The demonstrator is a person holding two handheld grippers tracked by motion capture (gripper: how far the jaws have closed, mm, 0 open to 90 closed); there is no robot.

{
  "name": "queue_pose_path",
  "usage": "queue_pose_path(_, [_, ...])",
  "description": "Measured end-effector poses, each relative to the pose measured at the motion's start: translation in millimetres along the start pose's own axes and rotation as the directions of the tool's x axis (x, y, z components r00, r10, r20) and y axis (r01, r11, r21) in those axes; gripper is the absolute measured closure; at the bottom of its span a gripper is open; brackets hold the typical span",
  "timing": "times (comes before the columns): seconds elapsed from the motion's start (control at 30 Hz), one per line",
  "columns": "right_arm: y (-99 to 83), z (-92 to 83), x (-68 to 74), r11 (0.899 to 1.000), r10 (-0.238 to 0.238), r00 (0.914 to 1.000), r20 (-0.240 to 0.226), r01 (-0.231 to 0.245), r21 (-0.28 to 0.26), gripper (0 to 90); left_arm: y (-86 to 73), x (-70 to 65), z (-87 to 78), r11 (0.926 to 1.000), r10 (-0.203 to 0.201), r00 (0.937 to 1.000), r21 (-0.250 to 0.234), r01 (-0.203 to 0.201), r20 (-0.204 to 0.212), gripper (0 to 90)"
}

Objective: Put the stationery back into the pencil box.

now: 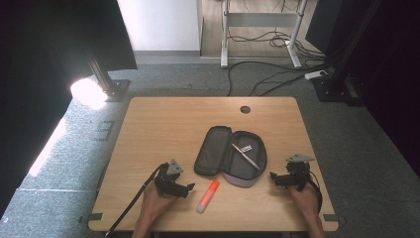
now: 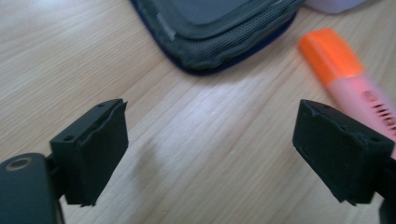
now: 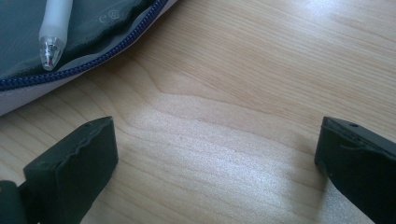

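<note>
An open grey pencil case [image 1: 230, 155] lies unzipped at the table's middle, with a white pen [image 1: 245, 156] resting inside it. An orange highlighter [image 1: 208, 195] lies on the wood in front of the case. My left gripper [image 1: 187, 189] sits just left of the highlighter, its jaws wide apart over bare wood [image 2: 210, 149]; the highlighter [image 2: 348, 74] lies beside the right jaw, not between the pads. My right gripper [image 1: 273, 177] rests to the right of the case, open over bare table [image 3: 215, 158]. The pen tip [image 3: 50, 49] and the case's blue zip edge [image 3: 93, 58] appear at the upper left of the right gripper view.
The wooden table [image 1: 163, 124] has a round cable hole [image 1: 245, 109] near its far edge. Beyond it are grey carpet, floor cables [image 1: 267, 74] and a white desk frame [image 1: 225, 34]. Dark curtains stand at both sides.
</note>
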State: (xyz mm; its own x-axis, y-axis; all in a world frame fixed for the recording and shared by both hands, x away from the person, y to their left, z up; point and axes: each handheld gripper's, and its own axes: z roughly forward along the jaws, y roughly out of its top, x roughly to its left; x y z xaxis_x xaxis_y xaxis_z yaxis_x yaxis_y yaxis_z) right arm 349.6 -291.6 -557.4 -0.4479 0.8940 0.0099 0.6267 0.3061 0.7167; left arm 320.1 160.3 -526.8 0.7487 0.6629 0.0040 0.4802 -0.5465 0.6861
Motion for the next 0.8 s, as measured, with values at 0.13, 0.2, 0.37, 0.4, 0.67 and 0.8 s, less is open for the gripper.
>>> queue_pose_path(0.13, [0.0,0.0,0.0,1.0,0.0,1.0,-0.001,0.0,0.0,0.0,4.1,-7.3,-2.4,0.9997,0.021,0.9997,-0.011,-0.021,0.008,14.3])
queue_pose_path(0.2, [0.0,0.0,0.0,1.0,0.0,1.0,-0.001,0.0,0.0,0.0,6.0,-12.1,-3.3,0.9993,0.027,0.9994,-0.024,-0.027,0.021,14.7])
queue_pose_path(0.37, [0.0,0.0,0.0,1.0,0.0,1.0,-0.001,0.0,0.0,0.0,9.2,-21.1,-3.2,0.999,0.035,0.9981,-0.03,-0.033,0.051,19.6])
queue_pose_path(0.4, [0.0,0.0,0.0,1.0,0.0,1.0,-0.001,0.0,0.0,0.0,10.2,-24.0,-2.9,0.999,0.035,0.9971,-0.031,-0.033,0.067,20.6])
queue_pose_path(0.67, [0.0,0.0,0.0,1.0,0.0,1.0,-0.001,0.0,0.0,0.0,13.0,-38.5,2.7,0.9977,0.067,0.99,-0.02,-0.065,0.124,28.6])
queue_pose_path(0.8, [0.0,0.0,0.0,1.0,0.0,1.0,-0.001,0.0,0.0,0.0,12.9,-43.0,4.5,0.9977,0.066,0.9885,-0.028,-0.062,0.136,30.6])
